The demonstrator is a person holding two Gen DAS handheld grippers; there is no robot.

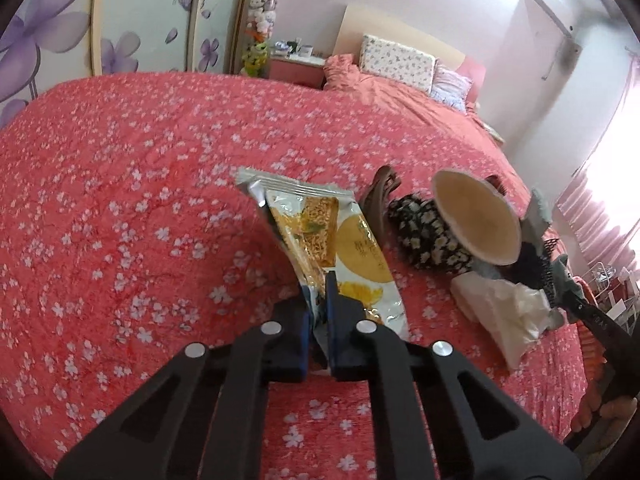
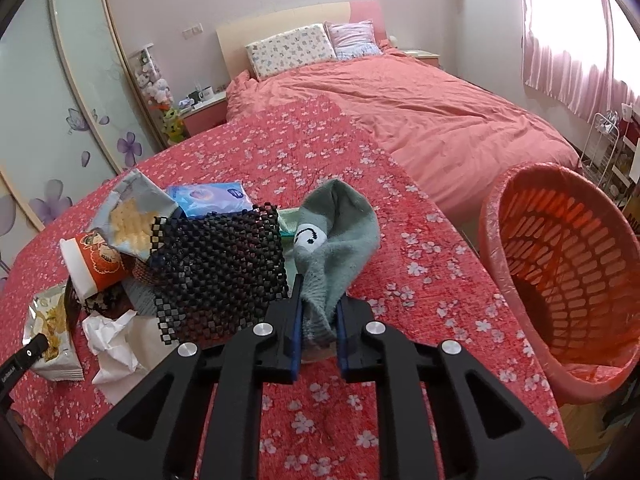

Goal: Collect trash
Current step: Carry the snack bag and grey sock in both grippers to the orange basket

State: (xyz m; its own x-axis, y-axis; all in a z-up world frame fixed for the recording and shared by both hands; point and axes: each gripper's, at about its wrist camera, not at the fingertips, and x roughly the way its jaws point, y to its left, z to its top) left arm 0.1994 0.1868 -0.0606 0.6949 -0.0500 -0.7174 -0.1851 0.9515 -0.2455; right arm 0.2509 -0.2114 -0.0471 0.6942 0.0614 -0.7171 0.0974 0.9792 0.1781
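Left gripper (image 1: 316,300) clamped on snack wrapper (image 1: 320,232), lifted over red bedspread (image 1: 120,200). Right gripper (image 2: 318,312) pinching grey sock (image 2: 332,240) just beside black mat (image 2: 216,268). Cup (image 2: 92,266), tissue (image 2: 116,344) heaped left. Orange basket (image 2: 560,280) right, off the bed.

I can't read any text for certain. The snack wrapper (image 1: 340,248) shows print on its yellow disc, perhaps characters, too blurred for me. The grey sock (image 2: 332,240) carries only a smiley sign.
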